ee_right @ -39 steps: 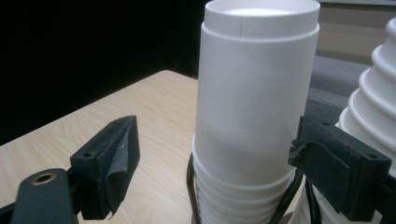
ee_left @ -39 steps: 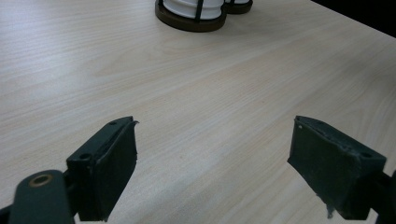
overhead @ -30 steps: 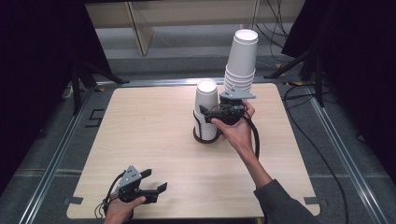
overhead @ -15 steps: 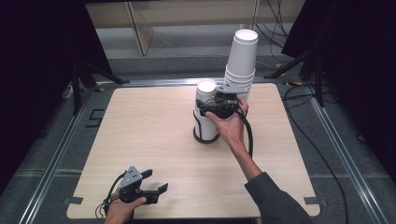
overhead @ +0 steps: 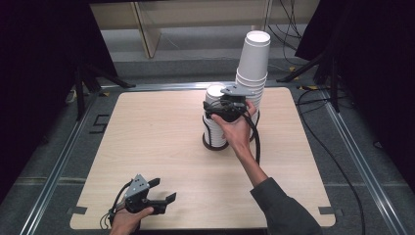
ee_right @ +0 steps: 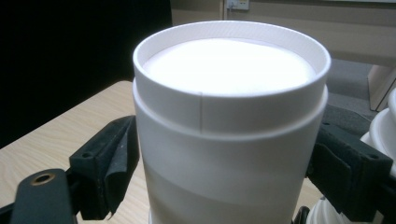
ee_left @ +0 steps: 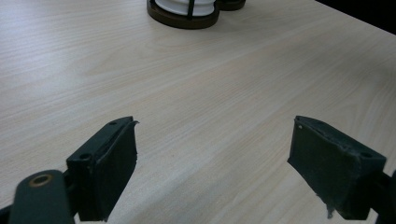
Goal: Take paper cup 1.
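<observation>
Wooden table [overhead: 147, 147]: right gripper [overhead: 221, 108] shifted left from tall cup stack [overhead: 254, 63], jaws now straddling short stack's top cup [ee_right: 229, 116], contact uncertain; pull-off next. Left gripper [overhead: 164, 198] idle, jaws apart, empty.

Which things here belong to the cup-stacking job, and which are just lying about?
In the job: right gripper, shorter cup stack, its top cup, taller cup stack.
Lying about: left gripper, idle and open; cables beside the table.

Open tool [ee_left: 215, 154], wooden table [ee_left: 224, 93], cup holder [ee_left: 183, 14]
</observation>
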`<move>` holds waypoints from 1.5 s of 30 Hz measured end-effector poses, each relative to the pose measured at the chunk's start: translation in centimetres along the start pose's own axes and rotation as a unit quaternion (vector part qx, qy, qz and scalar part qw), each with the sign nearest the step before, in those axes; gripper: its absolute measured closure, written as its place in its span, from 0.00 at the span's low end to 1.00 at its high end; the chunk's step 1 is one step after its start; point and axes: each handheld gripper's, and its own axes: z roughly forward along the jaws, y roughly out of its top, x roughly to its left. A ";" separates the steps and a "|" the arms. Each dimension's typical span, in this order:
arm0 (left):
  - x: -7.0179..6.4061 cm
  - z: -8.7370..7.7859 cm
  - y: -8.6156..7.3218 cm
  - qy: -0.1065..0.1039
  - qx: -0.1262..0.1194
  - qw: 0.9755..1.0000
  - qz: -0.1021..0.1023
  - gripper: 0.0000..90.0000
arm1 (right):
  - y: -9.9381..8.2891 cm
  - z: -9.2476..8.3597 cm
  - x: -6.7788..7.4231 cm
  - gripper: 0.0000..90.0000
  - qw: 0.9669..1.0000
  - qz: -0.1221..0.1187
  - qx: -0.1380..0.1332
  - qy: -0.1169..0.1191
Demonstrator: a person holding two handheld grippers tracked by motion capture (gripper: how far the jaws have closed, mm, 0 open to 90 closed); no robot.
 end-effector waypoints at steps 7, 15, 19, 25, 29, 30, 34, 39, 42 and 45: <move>0.0 0.1 -0.1 -0.006 -0.008 1.000 -0.001 0.16 | 0.1 0.1 -0.1 0.21 1.000 0.002 -0.005 -0.011; 0.0 0.1 -0.1 -0.007 -0.009 1.000 -0.001 0.16 | 0.2 -0.1 0.1 0.23 1.000 0.005 -0.010 -0.011; 0.0 0.2 -0.1 -0.007 -0.008 1.000 0.001 0.16 | 0.7 -0.5 0.2 0.23 1.000 0.008 -0.014 -0.011; 0.0 0.2 -0.1 -0.007 -0.007 1.000 0.002 0.16 | 1.7 -1.3 0.3 0.23 1.000 0.013 -0.025 -0.005; 0.0 0.1 0.0 -0.003 -0.001 1.000 0.001 0.16 | 2.7 -1.9 0.4 0.23 0.999 0.002 -0.035 -0.004; 0.0 0.1 0.0 -0.005 -0.003 1.000 0.002 0.16 | 2.9 -2.1 0.5 0.23 0.999 0.005 -0.040 -0.003; 0.0 0.1 0.0 -0.005 0.000 1.000 0.004 0.16 | 4.1 -3.1 0.7 0.23 0.999 0.002 -0.050 0.002; 0.0 0.1 -0.1 -0.005 0.001 1.000 0.005 0.16 | 5.9 -4.4 1.0 0.23 0.997 0.000 -0.072 0.012; 0.0 0.2 -0.1 -0.007 -0.006 1.000 0.002 0.16 | 6.8 -5.2 1.2 0.23 0.996 0.000 -0.084 0.025; -0.1 0.3 -0.1 -0.009 -0.007 1.000 0.002 0.16 | 7.5 -6.0 1.5 0.23 0.995 -0.004 -0.091 0.031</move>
